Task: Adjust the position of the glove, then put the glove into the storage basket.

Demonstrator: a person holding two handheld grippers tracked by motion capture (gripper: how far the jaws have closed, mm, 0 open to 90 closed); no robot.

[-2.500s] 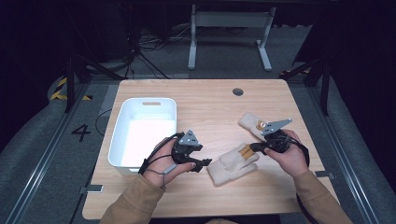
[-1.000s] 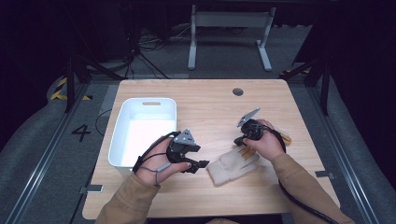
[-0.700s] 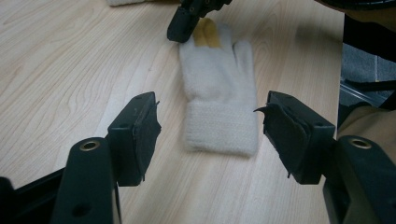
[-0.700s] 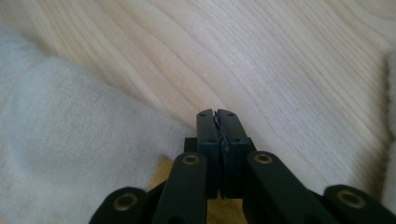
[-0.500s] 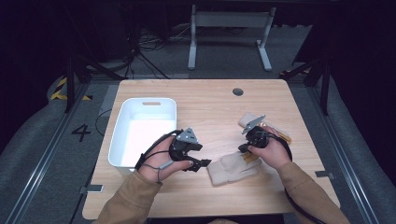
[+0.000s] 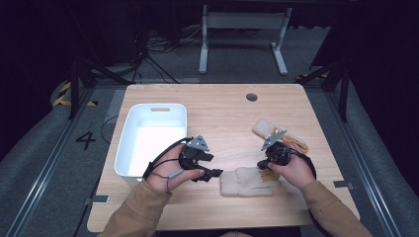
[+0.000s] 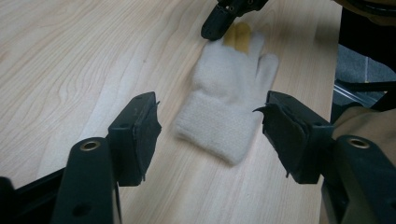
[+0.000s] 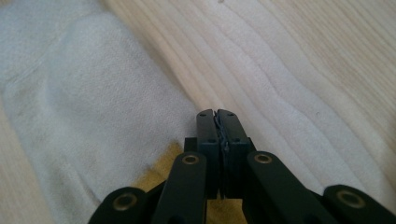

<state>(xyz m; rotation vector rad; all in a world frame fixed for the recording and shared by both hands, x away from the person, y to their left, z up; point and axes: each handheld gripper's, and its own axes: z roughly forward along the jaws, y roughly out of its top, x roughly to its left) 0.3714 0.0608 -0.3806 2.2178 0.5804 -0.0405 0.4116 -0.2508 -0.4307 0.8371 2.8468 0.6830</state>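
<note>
Dark floor rings the desk (image 6: 217, 106); from the high view a cream glove (image 6: 245, 181) lies near its front edge, between both hands. Left gripper view: the left gripper (image 7: 212, 135) stands half open, empty, the cuff pointing at it. Right gripper view: the right gripper (image 8: 217, 113), pinched shut and empty, hovers at the glove's fingertips.

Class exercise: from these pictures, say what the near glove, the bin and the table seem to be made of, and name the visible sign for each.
Near glove: probably knitted wool or fleece, cream and matt; fuzzy nap, ribbed cuff, a yellow patch near the fingers.
Bin: likely plastic, white and smooth; moulded rounded corners and a handle slot.
Table: wood or wood-look laminate, pale with a slight sheen; its grain lines show.
</note>
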